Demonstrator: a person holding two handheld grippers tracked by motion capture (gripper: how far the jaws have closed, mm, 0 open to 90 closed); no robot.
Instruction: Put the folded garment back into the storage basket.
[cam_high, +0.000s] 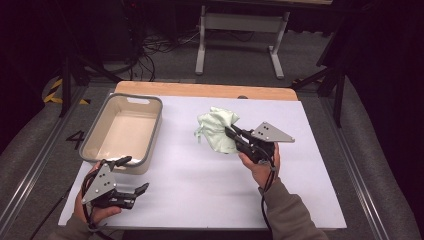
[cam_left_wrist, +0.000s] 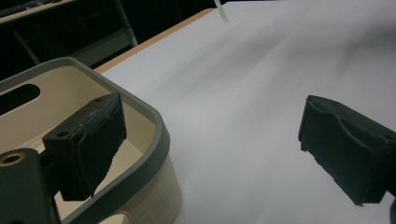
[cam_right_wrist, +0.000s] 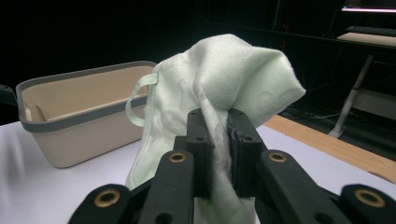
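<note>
Right gripper (cam_right_wrist: 218, 135): jaws clamped on the crumpled pale-green cloth (cam_high: 217, 129), held up over the middle of the white table (cam_high: 200, 190).
Left gripper (cam_high: 131, 176): jaws wide apart, empty, at the near corner of the beige plastic tub with grey rim (cam_high: 92, 131).
Risk: the thin pinch could slip, or hanging folds could catch the rim, leaving cloth draped outside.
Right gripper view: shows the cloth's hanging loop (cam_right_wrist: 137, 98).
High view: shows the gap between cloth and tub.

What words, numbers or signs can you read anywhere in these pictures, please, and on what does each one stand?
"4": a dark numeral on the grey floor left of the table, beside the beige bin, read in the high view.
The bin, the green cloth and both grippers carry no lettering that can be read.
</note>
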